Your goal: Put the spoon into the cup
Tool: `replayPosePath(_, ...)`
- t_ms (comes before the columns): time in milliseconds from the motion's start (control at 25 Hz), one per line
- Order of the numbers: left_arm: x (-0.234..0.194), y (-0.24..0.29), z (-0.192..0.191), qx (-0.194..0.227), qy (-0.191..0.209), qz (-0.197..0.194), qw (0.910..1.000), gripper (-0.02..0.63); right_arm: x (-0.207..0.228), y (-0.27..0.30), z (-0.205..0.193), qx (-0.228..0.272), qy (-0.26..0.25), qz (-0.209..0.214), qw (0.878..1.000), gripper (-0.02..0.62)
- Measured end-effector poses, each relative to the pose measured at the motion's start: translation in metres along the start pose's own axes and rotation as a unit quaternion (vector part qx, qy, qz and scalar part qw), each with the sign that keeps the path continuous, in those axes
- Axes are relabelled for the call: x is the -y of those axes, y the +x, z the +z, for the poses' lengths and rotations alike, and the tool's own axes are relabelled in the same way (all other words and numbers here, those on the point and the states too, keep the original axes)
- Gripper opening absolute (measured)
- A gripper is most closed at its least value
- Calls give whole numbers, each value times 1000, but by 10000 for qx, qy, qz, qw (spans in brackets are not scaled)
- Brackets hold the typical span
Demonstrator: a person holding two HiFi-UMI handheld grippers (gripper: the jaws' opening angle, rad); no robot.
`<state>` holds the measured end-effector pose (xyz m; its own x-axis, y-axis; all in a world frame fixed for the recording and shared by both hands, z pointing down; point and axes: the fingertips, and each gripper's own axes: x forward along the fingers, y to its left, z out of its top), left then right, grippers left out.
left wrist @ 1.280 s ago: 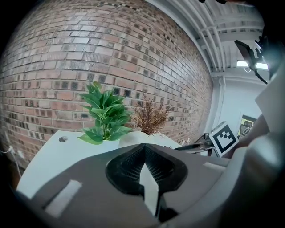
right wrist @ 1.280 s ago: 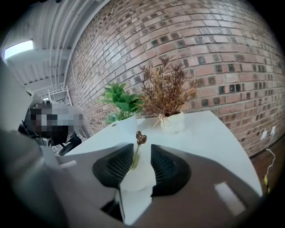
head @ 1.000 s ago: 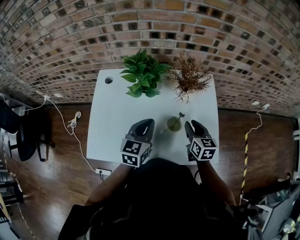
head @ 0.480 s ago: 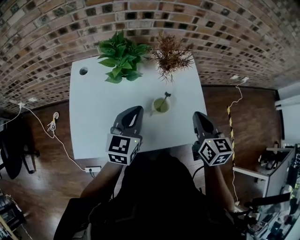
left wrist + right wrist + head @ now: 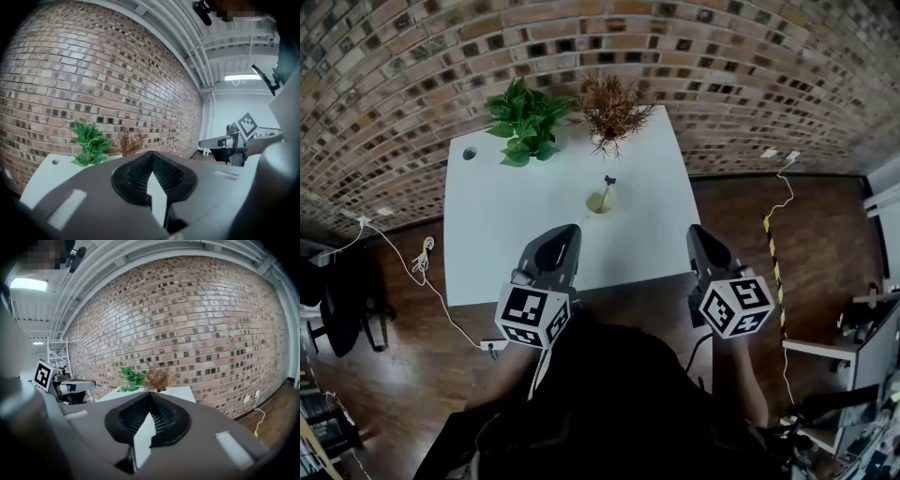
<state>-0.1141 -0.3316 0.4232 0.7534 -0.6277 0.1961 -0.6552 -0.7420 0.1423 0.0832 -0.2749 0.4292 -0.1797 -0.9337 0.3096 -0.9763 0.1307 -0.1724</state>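
table [image 5: 487,244] front open, cup [image 5: 598,201] at centre, green plant [image 5: 523,122], dried plant [image 5: 609,108] along back

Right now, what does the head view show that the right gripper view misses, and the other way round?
Head view only: the cup with the spoon standing in it. Right gripper view only: the ceiling light. Both: the green plant, the dried plant, the white table and the brick wall.

left tongs [image 5: 566,234]: jaws together, empty | right tongs [image 5: 697,234]: jaws together, empty
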Motion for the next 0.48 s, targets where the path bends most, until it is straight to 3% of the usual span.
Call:
replayPosePath(160,32,-18,9,128,-115,418,9990,0,12,-44,-2,118,35,313,9994,6)
replayPosePath(480,100,-65,7,-140,218,701,9972,0,33,-93,-11,312,145,611,9975,6)
